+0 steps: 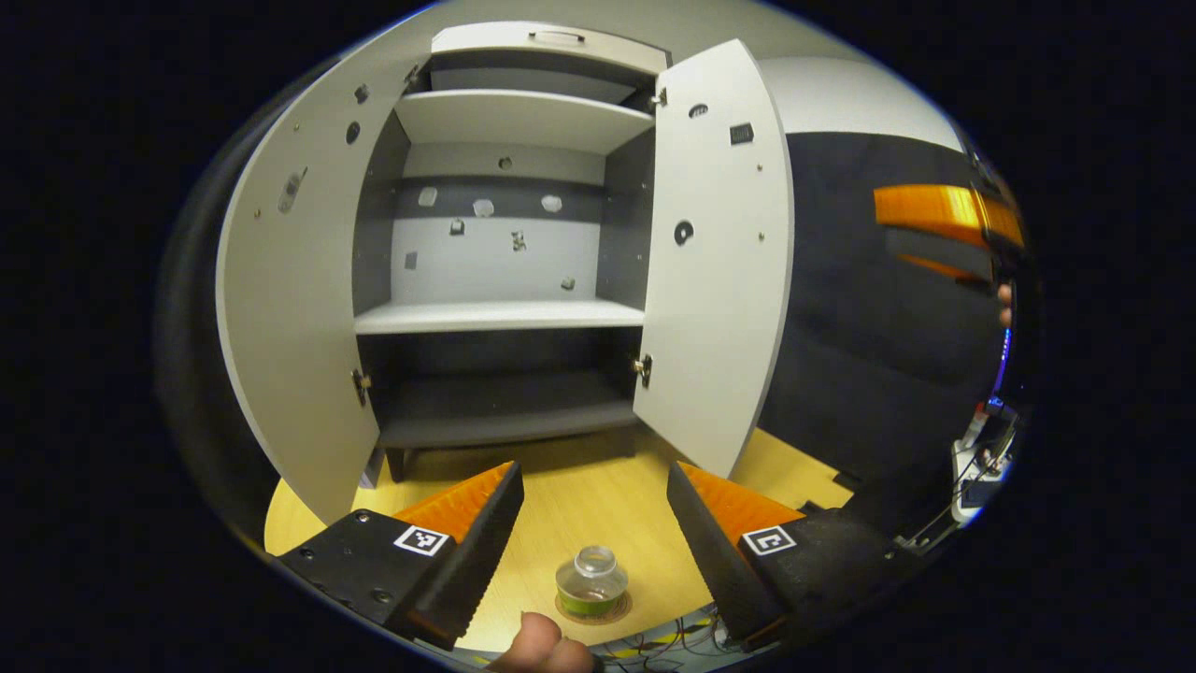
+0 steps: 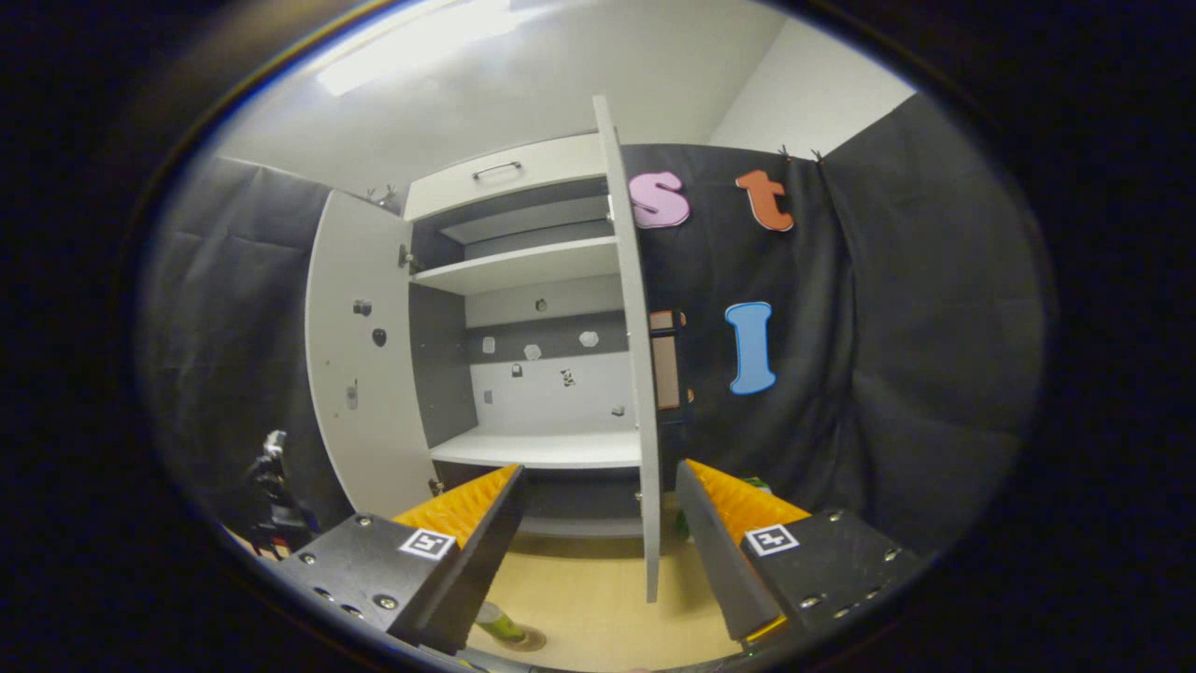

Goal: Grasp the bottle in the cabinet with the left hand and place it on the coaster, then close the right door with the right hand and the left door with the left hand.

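Standing on coaster (image 1: 594, 612), bottle (image 1: 589, 579) between parted left tongs (image 1: 590, 551).

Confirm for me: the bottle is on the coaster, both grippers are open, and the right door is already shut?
Not quite. The right door is open, swung out from the cabinet, as the left gripper view shows. The rest holds: the bottle stands on the coaster, and the left gripper and right gripper are open.

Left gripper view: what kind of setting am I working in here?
Likely a staged test booth, not a real home: an emptied cabinet with both doors open, a bottle on a coaster, and black cloth draped behind.
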The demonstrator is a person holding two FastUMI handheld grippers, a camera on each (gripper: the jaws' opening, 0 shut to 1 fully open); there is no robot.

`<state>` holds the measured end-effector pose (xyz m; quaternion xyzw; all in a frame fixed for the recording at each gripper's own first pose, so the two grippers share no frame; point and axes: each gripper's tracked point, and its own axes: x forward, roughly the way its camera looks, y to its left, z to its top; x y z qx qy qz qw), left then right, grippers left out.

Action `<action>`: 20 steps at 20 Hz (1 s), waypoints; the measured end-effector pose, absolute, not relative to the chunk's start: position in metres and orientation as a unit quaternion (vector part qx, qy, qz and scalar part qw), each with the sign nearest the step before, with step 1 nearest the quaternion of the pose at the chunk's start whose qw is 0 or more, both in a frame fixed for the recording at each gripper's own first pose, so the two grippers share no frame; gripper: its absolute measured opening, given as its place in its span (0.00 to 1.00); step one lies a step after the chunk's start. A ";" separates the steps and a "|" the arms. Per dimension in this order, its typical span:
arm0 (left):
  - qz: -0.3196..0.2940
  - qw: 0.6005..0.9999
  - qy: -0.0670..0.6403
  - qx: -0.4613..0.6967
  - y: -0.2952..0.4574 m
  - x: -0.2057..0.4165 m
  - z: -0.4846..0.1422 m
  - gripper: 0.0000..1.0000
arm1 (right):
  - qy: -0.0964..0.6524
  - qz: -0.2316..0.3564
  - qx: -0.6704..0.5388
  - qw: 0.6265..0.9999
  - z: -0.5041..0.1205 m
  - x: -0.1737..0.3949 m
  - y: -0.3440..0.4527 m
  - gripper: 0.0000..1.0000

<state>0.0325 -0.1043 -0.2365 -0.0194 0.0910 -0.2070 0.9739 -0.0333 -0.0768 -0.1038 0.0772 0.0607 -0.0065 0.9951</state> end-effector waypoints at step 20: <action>-0.168 0.984 -0.056 0.020 -0.053 0.067 -0.033 0.97 | 0.035 -0.044 -0.006 0.998 -0.081 0.078 -0.259 0.97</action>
